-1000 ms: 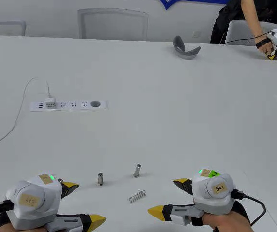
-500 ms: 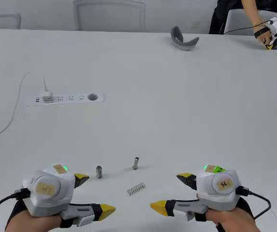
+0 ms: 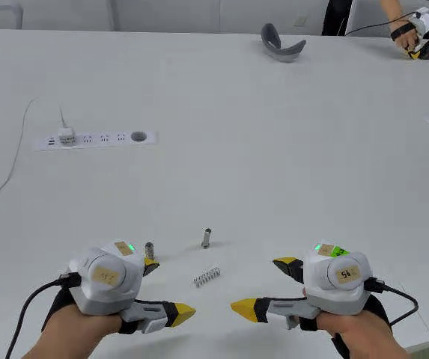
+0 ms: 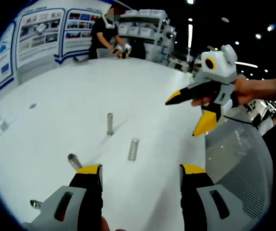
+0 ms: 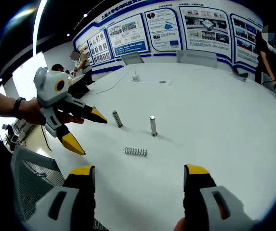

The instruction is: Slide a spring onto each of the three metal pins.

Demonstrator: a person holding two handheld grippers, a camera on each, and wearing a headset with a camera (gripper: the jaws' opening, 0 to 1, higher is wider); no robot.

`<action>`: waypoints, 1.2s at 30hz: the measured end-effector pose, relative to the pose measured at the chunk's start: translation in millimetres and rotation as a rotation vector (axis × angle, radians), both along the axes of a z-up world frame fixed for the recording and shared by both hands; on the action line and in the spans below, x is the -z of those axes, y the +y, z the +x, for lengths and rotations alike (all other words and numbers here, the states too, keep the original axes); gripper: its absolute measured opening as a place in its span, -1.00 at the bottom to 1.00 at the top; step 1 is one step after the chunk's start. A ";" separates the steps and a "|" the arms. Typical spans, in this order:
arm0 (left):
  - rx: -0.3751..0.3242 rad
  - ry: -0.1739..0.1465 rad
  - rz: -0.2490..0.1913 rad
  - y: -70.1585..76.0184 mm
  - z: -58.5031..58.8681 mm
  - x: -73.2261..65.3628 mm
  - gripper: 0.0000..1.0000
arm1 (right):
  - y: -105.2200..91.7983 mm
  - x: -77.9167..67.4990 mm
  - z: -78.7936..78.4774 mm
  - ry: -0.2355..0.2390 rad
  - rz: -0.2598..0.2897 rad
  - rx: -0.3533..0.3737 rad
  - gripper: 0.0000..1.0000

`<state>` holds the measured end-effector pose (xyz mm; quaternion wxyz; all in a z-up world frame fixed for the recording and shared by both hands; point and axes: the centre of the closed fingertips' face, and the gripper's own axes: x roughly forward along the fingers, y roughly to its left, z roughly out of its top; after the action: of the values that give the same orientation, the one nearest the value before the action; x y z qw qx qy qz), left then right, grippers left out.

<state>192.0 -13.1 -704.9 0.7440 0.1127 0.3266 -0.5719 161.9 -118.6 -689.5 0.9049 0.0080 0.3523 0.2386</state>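
Note:
A bare metal pin (image 3: 207, 238) stands upright on the white table (image 3: 274, 172). To its left is a second pin (image 3: 149, 250) with a spring wound around it. A loose spring (image 3: 207, 277) lies flat in front of both. My left gripper (image 3: 168, 287) is open, its upper tip just short of the sprung pin. The right gripper (image 3: 261, 284) is open to the right of the loose spring. The left gripper view shows the bare pin (image 4: 110, 123), the loose spring (image 4: 134, 148) and the sprung pin (image 4: 74, 161) ahead of the open jaws. In the right gripper view the loose spring (image 5: 136, 151) lies ahead.
A white power strip (image 3: 94, 139) with a plugged charger and cable lies at the left. A grey curved object (image 3: 280, 46) rests at the far side. A person's hand (image 3: 410, 34) works at the far right corner. Another small metal piece (image 4: 34, 204) sits low left.
My left gripper has moved right and forward, so its upper tip is now close to the sprung pin. The right gripper has stayed about where it was. The camera has tilted down.

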 end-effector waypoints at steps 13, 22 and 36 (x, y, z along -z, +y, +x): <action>0.026 0.024 0.022 -20.2 2.2 19.2 0.31 | -1.8 2.4 -6.6 0.008 0.013 0.013 0.53; 0.022 0.028 0.038 -26.9 6.1 27.2 0.20 | -1.7 2.5 -8.1 0.010 0.020 0.017 0.54; -0.014 0.051 0.057 -36.8 20.2 47.5 -0.12 | 2.7 7.1 -10.5 0.020 0.033 0.012 0.56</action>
<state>212.2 -49.8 -752.4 0.7359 0.1169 0.3627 -0.5597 151.4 -115.9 -696.6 0.9026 0.0274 0.3571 0.2387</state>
